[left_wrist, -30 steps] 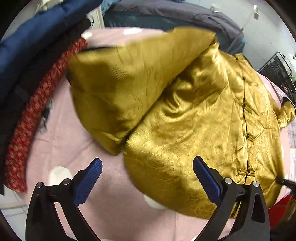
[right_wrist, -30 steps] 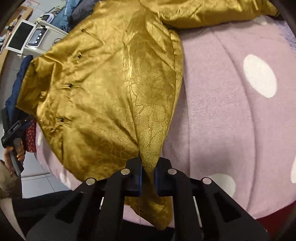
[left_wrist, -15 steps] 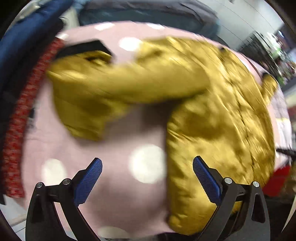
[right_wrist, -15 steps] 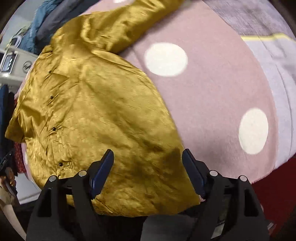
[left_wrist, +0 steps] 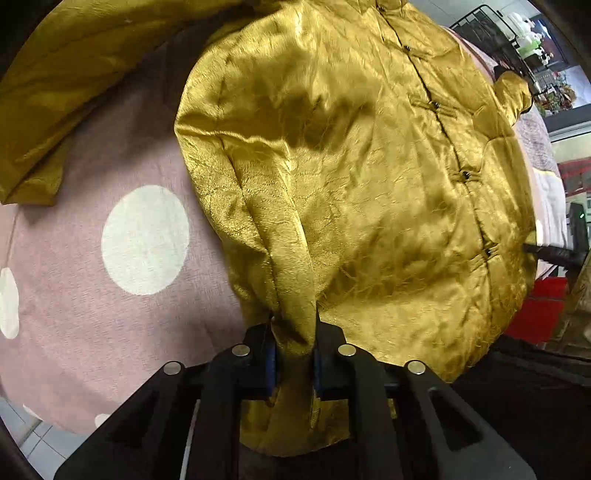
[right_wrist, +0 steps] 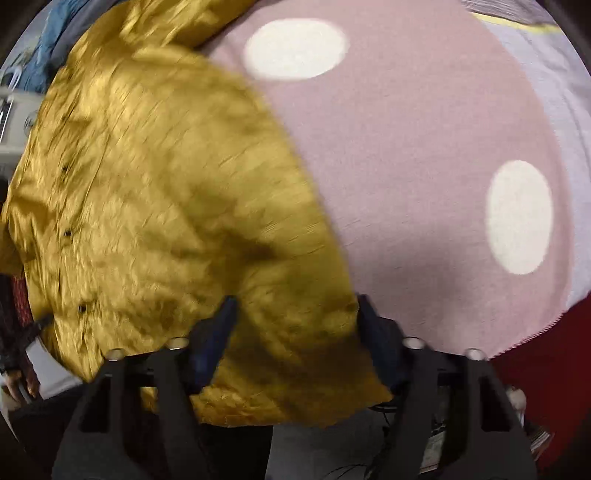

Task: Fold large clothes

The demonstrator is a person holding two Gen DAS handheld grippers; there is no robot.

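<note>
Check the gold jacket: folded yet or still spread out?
Spread out. The gold jacket lies open-faced on the pink dotted blanket, button placket visible, one sleeve extended; only its hem is bunched in the left tool.

Home-like room, pink polka-dot blanket (right_wrist: 424, 155), wire rack (left_wrist: 491, 33), heaped clothes (right_wrist: 40, 48) behind

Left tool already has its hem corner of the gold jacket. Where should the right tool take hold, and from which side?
Take the gold jacket at its near right hem corner, which lies flat at the pink dotted blanket's front edge. Come in from the near side, low and level, one finger under the hem. The right tool is open and straddles that corner; the left tool pinches the other.
</note>
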